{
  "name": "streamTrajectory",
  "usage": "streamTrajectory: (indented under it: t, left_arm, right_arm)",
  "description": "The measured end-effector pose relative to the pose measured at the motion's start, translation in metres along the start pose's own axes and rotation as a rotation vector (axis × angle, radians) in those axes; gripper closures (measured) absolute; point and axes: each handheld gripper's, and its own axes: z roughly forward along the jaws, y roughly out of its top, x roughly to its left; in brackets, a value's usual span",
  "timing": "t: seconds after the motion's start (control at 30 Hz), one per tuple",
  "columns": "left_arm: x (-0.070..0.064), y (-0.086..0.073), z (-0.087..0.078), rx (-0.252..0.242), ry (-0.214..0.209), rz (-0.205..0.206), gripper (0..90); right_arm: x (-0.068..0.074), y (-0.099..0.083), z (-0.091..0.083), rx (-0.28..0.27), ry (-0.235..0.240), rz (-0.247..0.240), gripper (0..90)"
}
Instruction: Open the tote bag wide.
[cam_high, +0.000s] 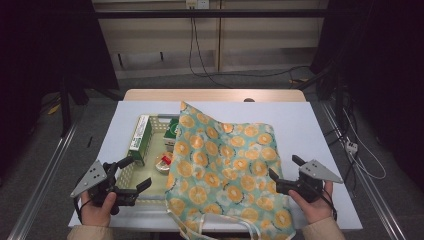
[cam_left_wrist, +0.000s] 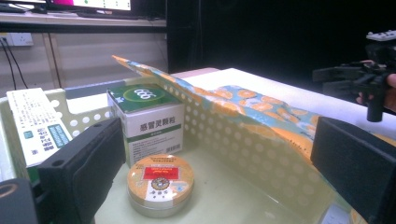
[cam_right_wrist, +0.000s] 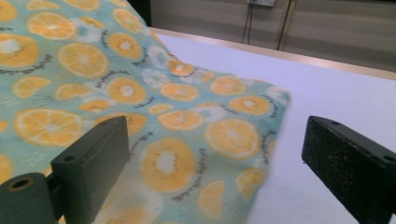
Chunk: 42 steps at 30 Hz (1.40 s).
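Orange-print bag (cam_high: 225, 165) lies flat on desk (cam_high: 320, 130) between both tongs, far corner draped over basket (cam_high: 131, 172) wall. Long axis runs near-to-far, handles toward person. Left tongs (cam_high: 134, 176) wide open, empty, over basket near tin (cam_left_wrist: 160, 183). Right tongs (cam_high: 284, 172) wide open, empty, at bag's edge. Judged: nothing gripped yet; work barely started.

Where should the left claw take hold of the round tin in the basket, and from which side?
Grip the tin across its low side wall, coming straight down from above. It lies flat on the basket floor with its lid up; a box stands close behind, and the open left claw is nearest.
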Motion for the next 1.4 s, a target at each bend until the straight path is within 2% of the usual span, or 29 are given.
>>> streamTrajectory:
  t: [0.03, 0.07, 0.1, 0.13, 0.17, 0.2, 0.23, 0.3, 0.5, 0.53, 0.6, 0.77, 1.07, 1.1, 1.2, 1.23, 1.27, 1.3, 1.33, 1.37, 1.4]
  left_arm:
    - [0.000, 0.001, 0.000, 0.004, 0.005, 0.004, 2.9]
    - [0.000, 0.001, 0.000, 0.004, 0.007, 0.005, 2.9]
    - [-0.001, 0.001, 0.001, 0.007, 0.007, 0.010, 2.9]
    - [-0.001, 0.001, 0.001, 0.011, 0.005, 0.007, 2.9]
    - [-0.002, 0.001, 0.001, 0.012, 0.005, 0.008, 2.9]
    - [-0.002, 0.001, 0.002, 0.016, 0.001, 0.012, 2.9]
    - [-0.002, 0.001, 0.002, 0.020, 0.000, 0.014, 2.9]
    - [-0.002, 0.002, 0.002, 0.024, 0.006, 0.021, 2.9]
    - [-0.002, 0.002, 0.002, 0.031, 0.005, 0.033, 2.9]
    - [-0.003, 0.003, 0.002, 0.029, 0.005, 0.033, 2.9]
    - [-0.003, 0.003, 0.002, 0.029, 0.002, 0.033, 2.9]
    - [-0.003, 0.004, 0.002, 0.032, 0.001, 0.032, 2.9]
    - [-0.007, 0.005, 0.004, 0.051, -0.006, 0.040, 2.9]
    - [-0.007, 0.005, 0.004, 0.051, -0.006, 0.040, 2.9]
    - [-0.007, 0.006, 0.004, 0.051, -0.003, 0.041, 2.9]
    - [-0.007, 0.006, 0.004, 0.050, -0.003, 0.039, 2.9]
    - [-0.007, 0.006, 0.004, 0.049, -0.002, 0.036, 2.9]
    - [-0.007, 0.006, 0.003, 0.049, 0.000, 0.036, 2.9]
    - [-0.007, 0.006, 0.003, 0.044, 0.000, 0.033, 2.9]
    - [-0.007, 0.006, 0.003, 0.043, -0.001, 0.032, 2.9]
    - [-0.007, 0.006, 0.003, 0.045, 0.000, 0.037, 2.9]
  right_arm:
    - [-0.005, 0.005, 0.004, 0.027, -0.014, 0.005, 8.4]
    - [-0.005, 0.005, 0.004, 0.027, -0.014, 0.005, 8.4]
    - [-0.009, 0.009, 0.008, 0.044, -0.026, -0.017, 10.9]
    - [-0.009, 0.009, 0.008, 0.044, -0.026, -0.017, 10.9]
    - [-0.012, 0.011, 0.015, 0.077, -0.019, -0.040, 11.7]
    - [-0.015, 0.012, 0.020, 0.092, -0.020, -0.043, 12.4]
    - [-0.019, 0.013, 0.025, 0.104, -0.021, -0.036, 12.9]
    - [-0.027, 0.013, 0.036, 0.130, -0.018, 0.009, 14.2]
    - [-0.047, 0.013, 0.067, 0.202, -0.076, 0.064, 18.2]
    - [-0.047, 0.013, 0.067, 0.202, -0.076, 0.064, 18.2]
    - [-0.051, 0.015, 0.081, 0.235, -0.094, 0.053, 18.6]
    - [-0.056, 0.018, 0.096, 0.262, -0.099, 0.076, 23.0]
    - [-0.055, 0.013, 0.107, 0.316, -0.096, 0.096, 27.7]
    - [-0.055, 0.010, 0.110, 0.337, -0.104, 0.088, 30.7]
    - [-0.055, 0.009, 0.115, 0.387, -0.091, 0.076, 39.9]
    - [-0.053, 0.009, 0.116, 0.391, -0.092, 0.063, 43.7]
    - [-0.053, 0.009, 0.116, 0.391, -0.092, 0.063, 43.7]
    - [-0.051, 0.010, 0.117, 0.389, -0.085, 0.062, 47.6]
    - [-0.050, 0.011, 0.118, 0.399, -0.097, 0.076, 56.5]
    - [-0.050, 0.011, 0.118, 0.399, -0.097, 0.076, 56.5]
    - [-0.050, 0.012, 0.118, 0.400, -0.083, 0.068, 65.8]
